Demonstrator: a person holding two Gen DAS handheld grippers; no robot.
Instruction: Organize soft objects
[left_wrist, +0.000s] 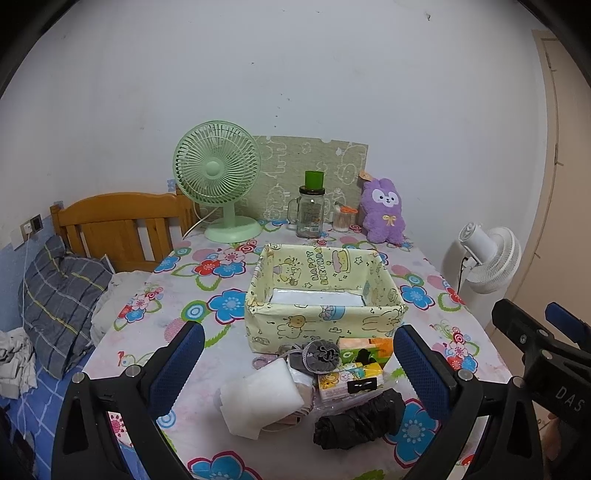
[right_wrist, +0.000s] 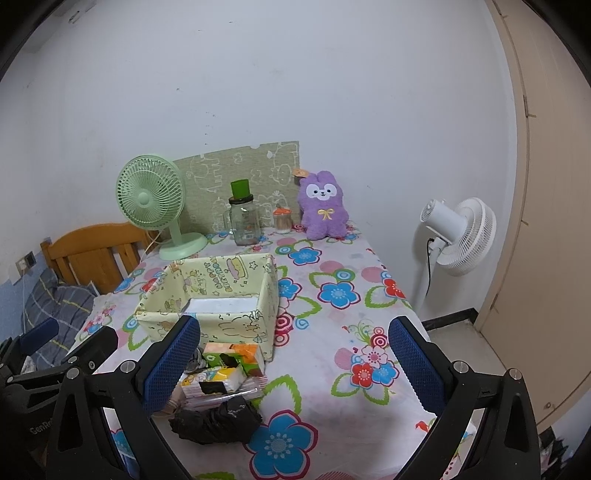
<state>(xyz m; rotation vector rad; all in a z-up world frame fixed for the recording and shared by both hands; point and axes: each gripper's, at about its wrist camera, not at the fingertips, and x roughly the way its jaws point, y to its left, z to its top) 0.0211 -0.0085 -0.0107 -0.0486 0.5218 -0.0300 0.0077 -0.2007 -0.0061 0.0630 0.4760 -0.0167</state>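
A pale yellow fabric box with cartoon prints stands open on the floral table. In front of it lies a heap of soft things: a white folded cloth, a grey pouch, tissue packs and a black rolled bundle. My left gripper hangs open above the heap, holding nothing. My right gripper is open over the bare tablecloth, to the right of the heap. A purple plush toy sits at the back.
A green desk fan, a glass jar with a green lid and a small cotton-swab pot stand along the wall. A bed with a plaid pillow lies left; a white floor fan stands right.
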